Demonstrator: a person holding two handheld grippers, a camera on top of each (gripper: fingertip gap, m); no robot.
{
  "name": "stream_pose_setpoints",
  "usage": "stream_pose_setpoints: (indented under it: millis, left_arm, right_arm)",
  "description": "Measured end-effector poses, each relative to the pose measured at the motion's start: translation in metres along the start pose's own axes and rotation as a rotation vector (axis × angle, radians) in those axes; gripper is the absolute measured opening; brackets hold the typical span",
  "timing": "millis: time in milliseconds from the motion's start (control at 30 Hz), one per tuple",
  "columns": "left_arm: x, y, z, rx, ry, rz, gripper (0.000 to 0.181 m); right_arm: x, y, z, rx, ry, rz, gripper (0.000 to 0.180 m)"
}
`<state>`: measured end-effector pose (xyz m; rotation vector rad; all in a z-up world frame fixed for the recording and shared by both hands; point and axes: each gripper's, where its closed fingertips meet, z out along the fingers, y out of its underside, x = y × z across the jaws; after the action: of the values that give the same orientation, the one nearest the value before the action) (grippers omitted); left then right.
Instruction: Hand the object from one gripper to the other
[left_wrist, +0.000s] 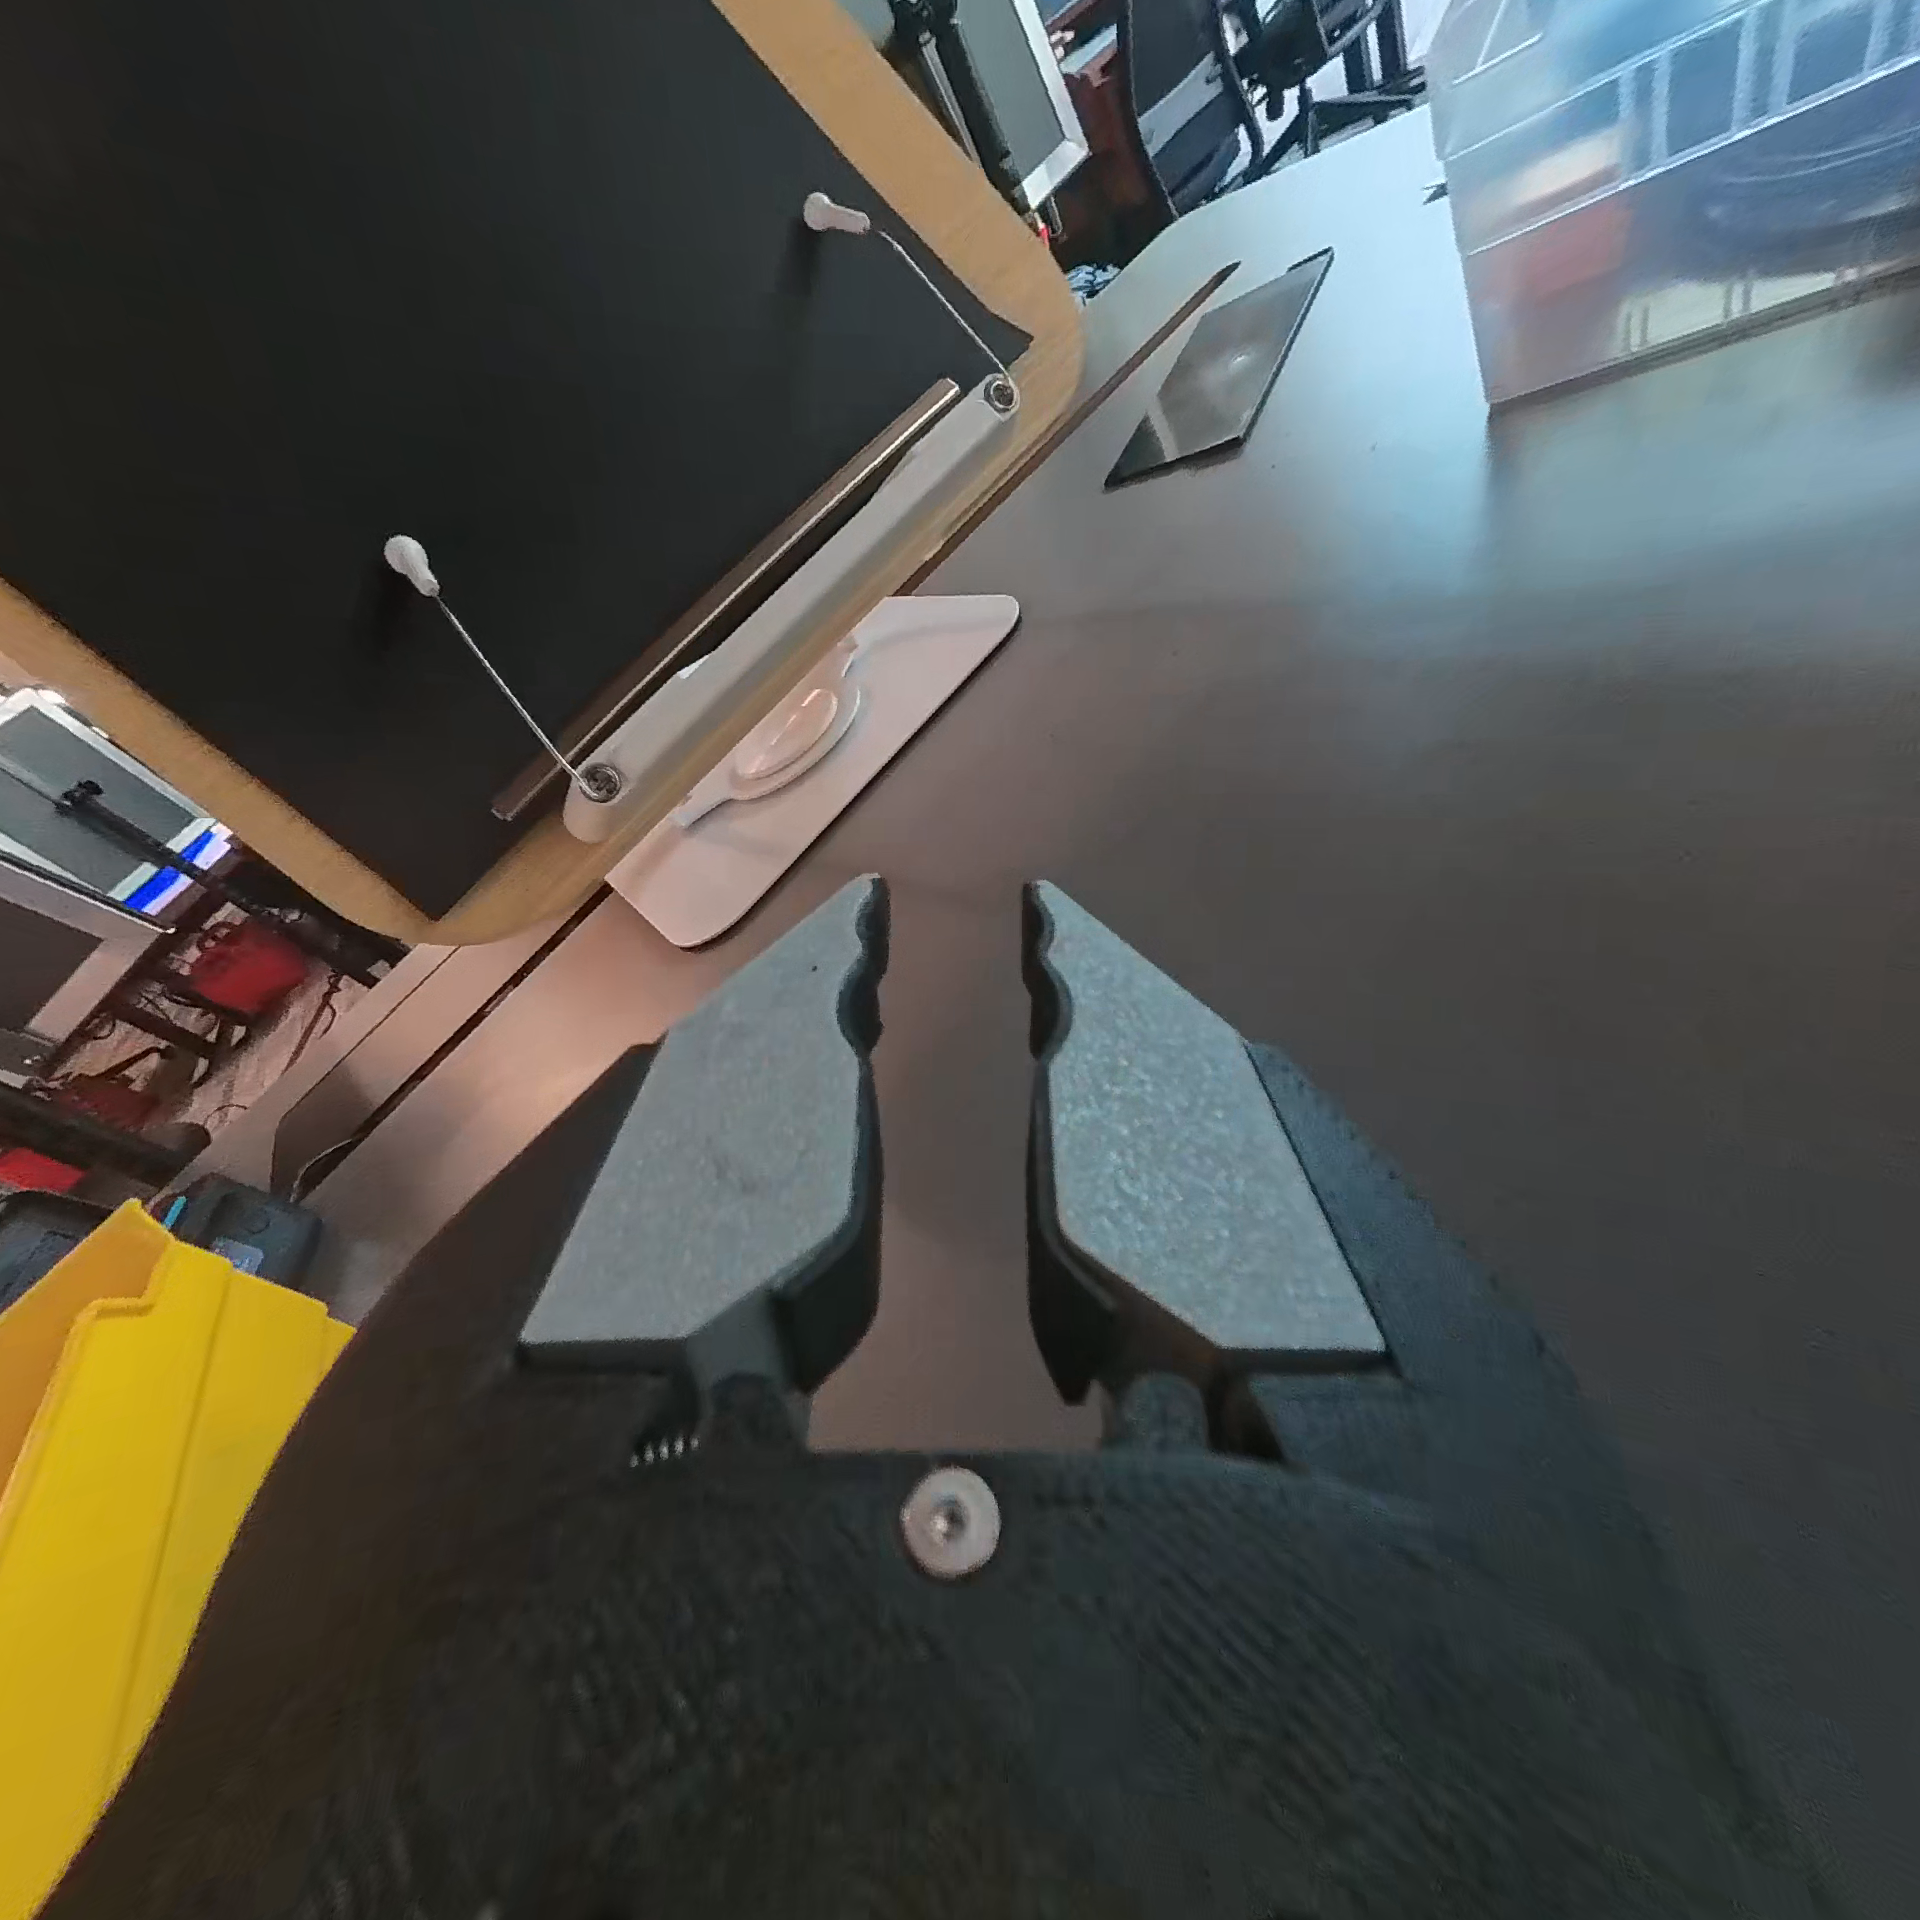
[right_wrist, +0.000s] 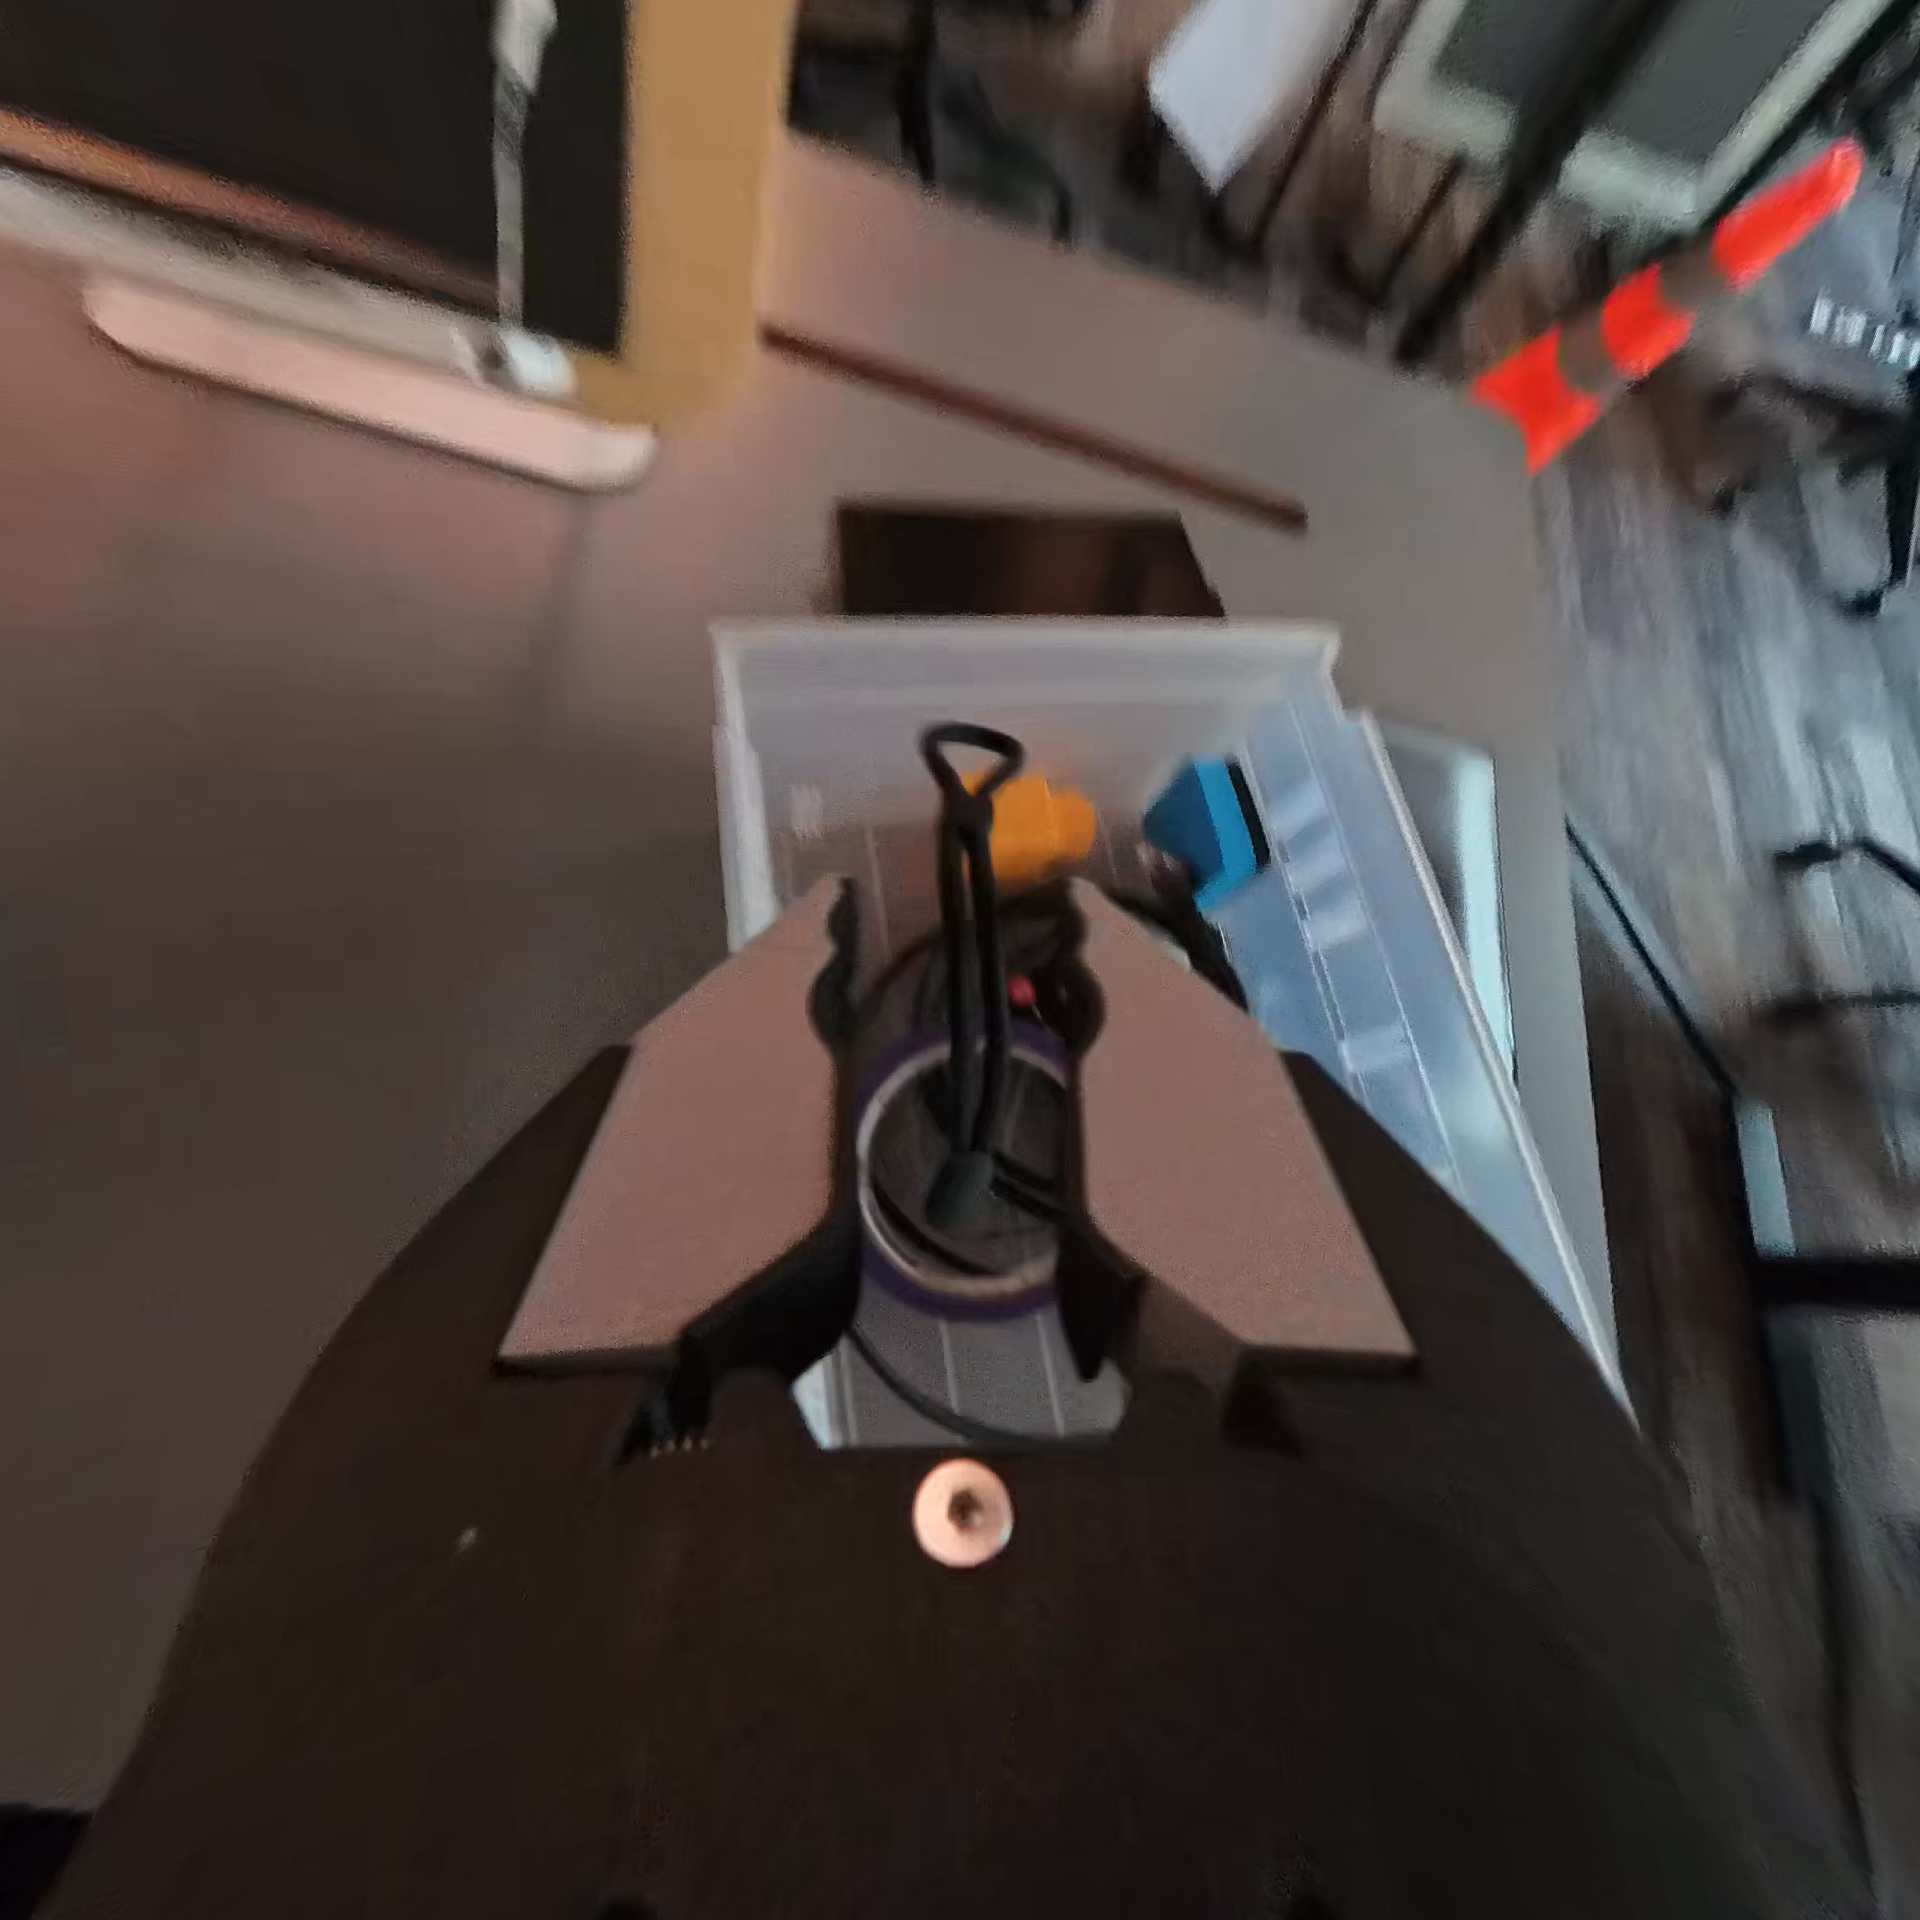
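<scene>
In the right wrist view my right gripper (right_wrist: 961, 904) is open over a clear plastic box (right_wrist: 1018, 649). In the box lie a purple tape roll (right_wrist: 956, 1283), a black looped cable (right_wrist: 961, 935), an orange connector (right_wrist: 1039, 821) and a blue part (right_wrist: 1205, 831). The roll and cable show in the gap between the fingers; the blur hides whether anything touches them. In the left wrist view my left gripper (left_wrist: 956, 904) is open and empty, low over the dark table (left_wrist: 1455, 831). Neither view shows the other gripper.
A black board in a wooden frame (left_wrist: 416, 312) stands on a white base (left_wrist: 883, 675) just ahead and left of the left gripper. A yellow bin (left_wrist: 125, 1455) is at the lower left. A flat black plate (left_wrist: 1216, 364) and a clear box (left_wrist: 1683, 208) lie farther back. The gap from one gripper's tips to the other's is roughly 35 cm. To the orange connector (right_wrist: 1039, 821): right tips about 15 cm, left tips about 40 cm.
</scene>
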<state>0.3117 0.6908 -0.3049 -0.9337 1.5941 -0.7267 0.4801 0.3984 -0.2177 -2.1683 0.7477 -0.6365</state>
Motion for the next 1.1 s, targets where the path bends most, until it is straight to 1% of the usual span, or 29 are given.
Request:
stream_pose_setpoints:
  millis: [33,100,167,233,333,400,467,567,600,667,700,733,767,800,833,867,900,967,1033,1100]
  left_arm:
    - [0.0,0.0,0.0,0.002,0.001,-0.003,0.022]
    - [0.0,0.002,0.0,-0.003,0.006,-0.011,0.022]
    - [0.0,0.003,0.001,-0.009,0.003,-0.011,0.021]
    - [-0.001,0.002,0.0,-0.005,0.004,-0.014,0.021]
    - [-0.001,0.001,0.0,0.007,0.008,-0.035,0.02]
    - [-0.002,0.0,0.0,0.008,0.008,-0.048,0.02]
    - [-0.004,0.001,0.0,0.008,0.005,-0.057,0.02]
    - [-0.004,0.0,0.0,0.011,0.004,-0.055,0.02]
    - [-0.003,0.0,0.0,0.011,0.006,-0.05,0.02]
    - [-0.001,0.0,0.0,0.009,0.009,-0.038,0.019]
    - [0.0,0.0,0.0,0.008,0.01,-0.031,0.019]
    - [0.0,0.0,0.0,0.008,0.01,-0.023,0.018]
    - [0.001,0.0,0.001,0.007,0.012,-0.014,0.018]
    - [0.003,0.0,0.001,0.005,0.016,-0.007,0.017]
    - [0.005,0.0,0.002,0.003,0.021,0.0,0.017]
    - [0.006,0.0,0.001,0.002,0.024,0.007,0.017]
    - [0.008,-0.001,0.001,0.005,0.03,0.008,0.017]
    - [0.014,-0.007,-0.001,0.019,0.067,-0.057,0.017]
    - [0.025,-0.015,-0.007,0.038,0.144,-0.162,0.024]
    - [0.035,-0.016,-0.012,0.029,0.192,-0.192,0.034]
  right_arm:
    - [0.005,0.01,0.003,-0.044,0.004,0.004,0.046]
    - [0.008,0.009,-0.005,-0.039,0.004,0.002,0.049]
    - [0.007,-0.014,-0.024,0.048,0.014,-0.016,0.05]
    - [-0.008,-0.043,-0.045,0.144,-0.031,-0.026,0.052]
    - [-0.066,-0.083,-0.073,0.303,-0.261,-0.017,0.06]
    - [-0.11,-0.094,-0.076,0.38,-0.421,0.007,0.067]
    - [-0.154,-0.088,-0.059,0.384,-0.549,0.002,0.077]
    - [-0.197,-0.063,0.004,0.345,-0.602,0.014,0.077]
    - [-0.209,-0.053,0.027,0.339,-0.602,0.009,0.074]
    - [-0.22,-0.029,0.074,0.332,-0.549,-0.021,0.07]
    - [-0.221,-0.014,0.093,0.316,-0.515,-0.04,0.06]
    - [-0.224,-0.002,0.102,0.208,-0.52,-0.047,0.058]
    - [-0.23,-0.005,0.099,0.18,-0.558,-0.055,0.069]
    - [-0.23,-0.009,0.097,0.229,-0.563,-0.054,0.062]
    - [-0.225,-0.01,0.099,0.283,-0.536,-0.036,0.05]
    - [-0.22,-0.007,0.102,0.292,-0.517,-0.016,0.054]
    - [-0.218,-0.003,0.106,0.261,-0.525,0.006,0.065]
    - [-0.215,0.001,0.11,0.233,-0.542,0.042,0.066]
    - [-0.213,0.002,0.112,0.23,-0.544,0.063,0.066]
    - [-0.213,0.001,0.11,0.241,-0.54,0.053,0.065]
